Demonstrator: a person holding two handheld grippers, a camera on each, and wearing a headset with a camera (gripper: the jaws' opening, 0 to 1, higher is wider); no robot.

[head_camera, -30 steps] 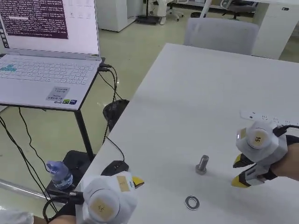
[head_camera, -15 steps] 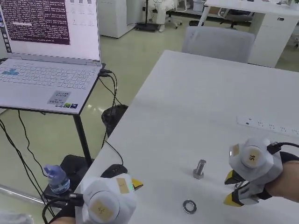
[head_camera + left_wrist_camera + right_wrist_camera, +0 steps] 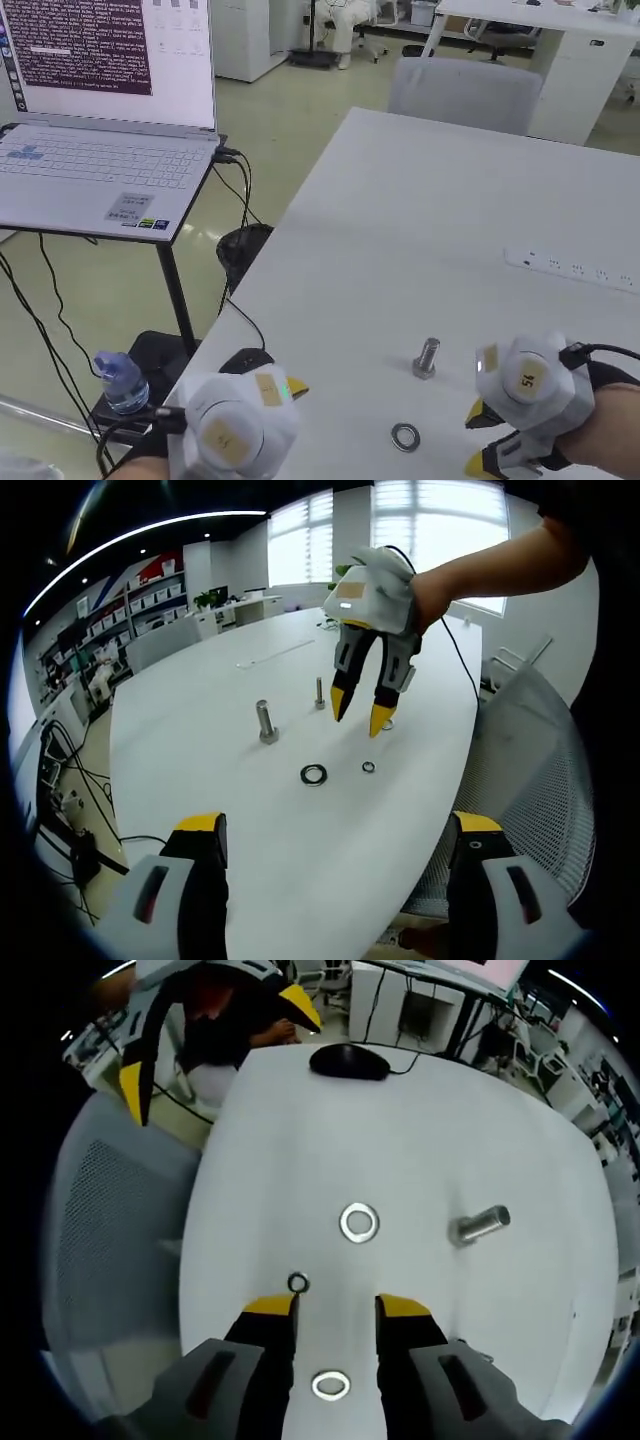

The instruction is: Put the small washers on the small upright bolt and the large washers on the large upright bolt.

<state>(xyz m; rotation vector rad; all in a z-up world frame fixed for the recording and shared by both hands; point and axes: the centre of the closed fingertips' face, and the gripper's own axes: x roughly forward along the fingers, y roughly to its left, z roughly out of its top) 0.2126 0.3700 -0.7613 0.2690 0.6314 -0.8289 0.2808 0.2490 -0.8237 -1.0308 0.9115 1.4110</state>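
Our right claw point(image 3: 336, 1307) hangs released, jaws apart, tips pointing down at the desk point(image 3: 450, 1110). In the right gripper view a large washer point(image 3: 330, 1385) lies between its jaws. A small washer point(image 3: 297, 1282) sits just ahead of one tip, and the large bolt point(image 3: 480, 1225) farther ahead. Our left claw point(image 3: 337, 825), also released, is well apart.

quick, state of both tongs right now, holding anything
left tongs: open, holding nothing
right tongs: open, holding nothing
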